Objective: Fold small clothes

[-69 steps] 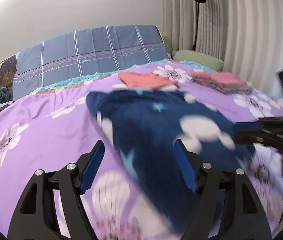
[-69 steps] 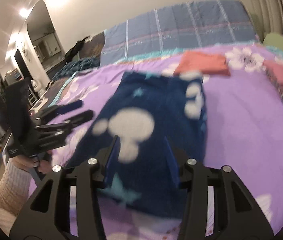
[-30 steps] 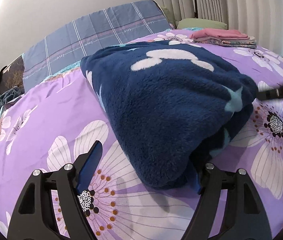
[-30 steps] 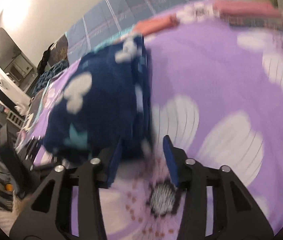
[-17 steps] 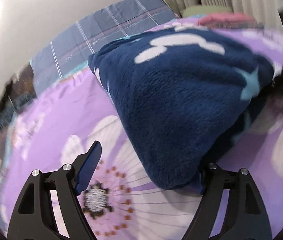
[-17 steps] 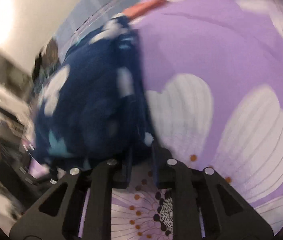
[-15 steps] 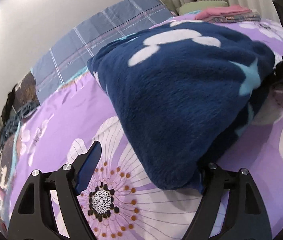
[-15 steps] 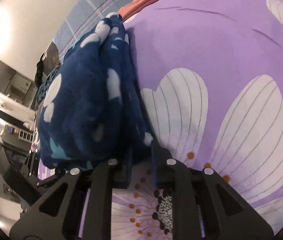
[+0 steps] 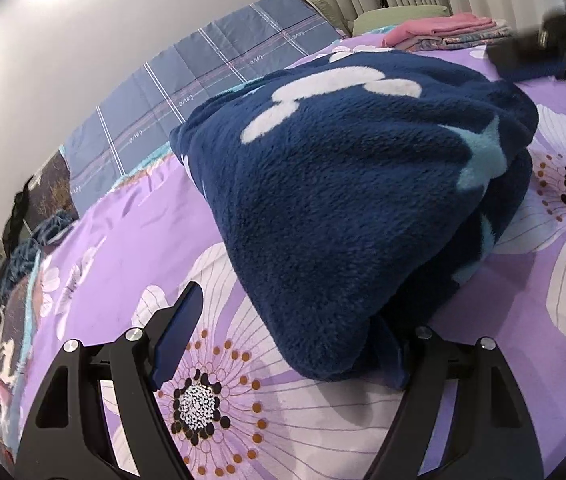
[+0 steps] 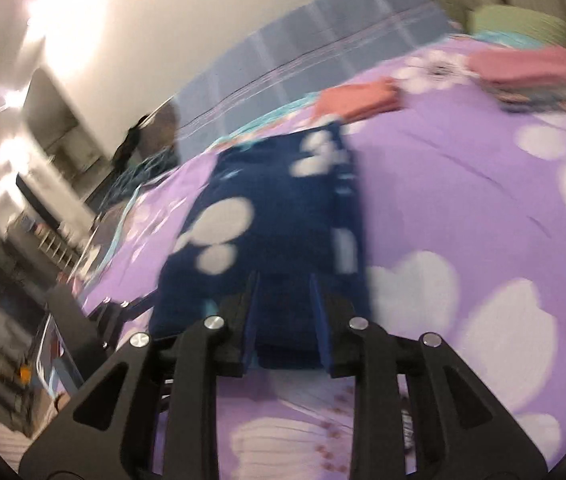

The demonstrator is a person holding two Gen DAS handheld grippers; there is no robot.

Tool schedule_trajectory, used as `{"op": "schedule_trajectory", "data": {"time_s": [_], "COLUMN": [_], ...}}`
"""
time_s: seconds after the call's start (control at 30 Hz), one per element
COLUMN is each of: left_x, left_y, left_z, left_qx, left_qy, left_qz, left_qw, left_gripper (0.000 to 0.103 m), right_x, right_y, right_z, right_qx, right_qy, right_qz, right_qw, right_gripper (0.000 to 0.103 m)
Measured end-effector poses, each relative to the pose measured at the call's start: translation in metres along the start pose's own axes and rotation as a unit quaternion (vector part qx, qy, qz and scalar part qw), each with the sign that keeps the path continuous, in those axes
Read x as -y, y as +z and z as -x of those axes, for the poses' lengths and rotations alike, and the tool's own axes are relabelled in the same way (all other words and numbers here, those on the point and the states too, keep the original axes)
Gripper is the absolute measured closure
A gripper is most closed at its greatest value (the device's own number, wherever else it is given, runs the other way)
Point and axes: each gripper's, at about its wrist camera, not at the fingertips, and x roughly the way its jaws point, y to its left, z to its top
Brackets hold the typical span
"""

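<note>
Only in the left wrist view: sharp fleece pile and a teal star at 3 o'clock on the navy fleece garment point(image 9: 347, 208). Only in the blurred right wrist view: a folded coral piece point(image 10: 357, 100) at 12 o'clock. Left gripper point(image 9: 283, 344) tipped down, jaws spread wide around the garment's near corner. Right gripper point(image 10: 283, 320) tipped down, jaws narrow, just opening; pinching or not, cannot tell. Garment folded thick, white-blotched, lying mid-bedspread point(image 9: 131, 240).

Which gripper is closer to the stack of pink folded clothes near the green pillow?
Right. The right gripper sits at the navy fleece's side toward the pink stack; the left gripper is at its opposite corner.
</note>
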Motion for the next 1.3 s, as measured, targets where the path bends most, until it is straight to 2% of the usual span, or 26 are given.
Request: {"op": "schedule_trajectory", "data": {"time_s": [0.03,0.07,0.1,0.13,0.23,0.33,0.43,0.47,0.53,0.63,0.7,0.73,0.77,0.83,0.87,0.9,0.97,1.03,1.07,1.1,1.13,1.2,1.3], "left_x": [-0.004,-0.006,-0.010,-0.015,-0.019,-0.020,-0.028,-0.036,-0.058,-0.083,-0.088,-0.086,-0.081,-0.055,-0.038,-0.032,-0.035,-0.030,-0.027,-0.027,-0.030,-0.032,-0.031], "left_y": [-0.001,-0.003,-0.005,-0.008,-0.012,-0.012,-0.016,-0.017,-0.011,0.008,0.024,0.032,0.037,0.037,0.029,0.024,0.029,0.029,0.027,0.029,0.028,0.027,0.029], "left_z": [-0.001,-0.002,-0.004,-0.004,-0.004,0.002,0.022,0.035,0.060,0.074,0.067,0.056,0.036,-0.014,-0.027,-0.025,-0.021,-0.016,-0.015,-0.019,-0.019,-0.019,-0.018], "left_qx": [-0.005,-0.009,-0.013,-0.015,-0.018,-0.015,-0.006,0.008,0.050,0.105,0.129,0.127,0.108,0.039,0.055,0.079,0.059,0.055,0.056,0.056,0.055,0.056,0.059], "left_qy": [-0.010,-0.017,-0.026,-0.041,-0.048,-0.064,-0.145,-0.181,-0.223,-0.222,-0.208,-0.206,-0.218,-0.238,-0.219,-0.210,-0.213,-0.202,-0.195,-0.195,-0.198,-0.198,-0.195], "left_qz": [0.008,0.013,0.019,0.027,0.027,0.024,0.027,0.034,0.060,0.098,0.113,0.118,0.118,0.086,0.060,0.042,0.044,0.019,0.010,0.011,0.018,0.021,0.023], "left_qw": [0.9999,0.9997,0.9994,0.9987,0.9983,0.9976,0.9890,0.9828,0.9717,0.9643,0.9631,0.9631,0.9628,0.9665,0.9723,0.9737,0.9742,0.9777,0.9792,0.9791,0.9785,0.9784,0.9788], "left_gripper": [0.024,0.023,0.023,0.023,0.023,0.026,0.042,0.050,0.055,0.055,0.055,0.056,0.055,0.052,0.051,0.050,0.050,0.050,0.050,0.050,0.050,0.049,0.049], "right_x": [-0.002,-0.001,0.005,0.014,0.022,0.018,0.017,0.020,0.021,0.021,0.020,0.020,0.020,0.020,0.021,0.022,0.025,0.026,0.025,0.025,0.025,0.025,0.033], "right_y": [0.002,-0.002,-0.006,-0.011,-0.011,-0.012,-0.015,-0.017,-0.019,-0.018,-0.017,-0.017,-0.018,-0.019,-0.019,-0.019,-0.019,-0.018,-0.018,-0.017,-0.018,-0.022,-0.032], "right_z": [-0.010,-0.028,-0.042,-0.051,-0.056,-0.057,-0.055,-0.053,-0.049,-0.050,-0.051,-0.051,-0.051,-0.049,-0.048,-0.046,-0.040,-0.032,-0.024,-0.018,-0.012,0.000,0.006], "right_qx": [-0.013,-0.045,-0.064,-0.071,-0.071,-0.072,-0.066,-0.065,-0.066,-0.067,-0.066,-0.066,-0.065,-0.063,-0.064,-0.065,-0.069,-0.068,-0.065,-0.061,-0.054,-0.050,-0.066], "right_qy": [-0.018,-0.063,-0.086,-0.095,-0.073,-0.087,-0.090,-0.087,-0.083,-0.081,-0.083,-0.083,-0.083,-0.081,-0.080,-0.079,-0.077,-0.076,-0.087,-0.106,-0.117,-0.110,-0.067], "right_qz": [0.009,0.024,0.028,0.028,-0.006,0.014,0.018,0.013,0.007,0.012,0.011,0.009,0.008,0.006,0.004,0.001,-0.003,-0.011,-0.019,-0.025,-0.027,-0.030,-0.087], "right_qw": [1.000,0.997,0.994,0.993,0.995,0.994,0.994,0.994,0.994,0.994,0.994,0.994,0.994,0.995,0.995,0.995,0.995,0.995,0.994,0.992,0.991,0.992,0.992], "right_gripper": [0.079,0.088,0.096,0.098,0.100,0.100,0.100,0.100,0.100,0.100,0.099,0.099,0.099,0.099,0.099,0.099,0.099,0.094,0.068,0.036,0.036,0.037,0.037]}}
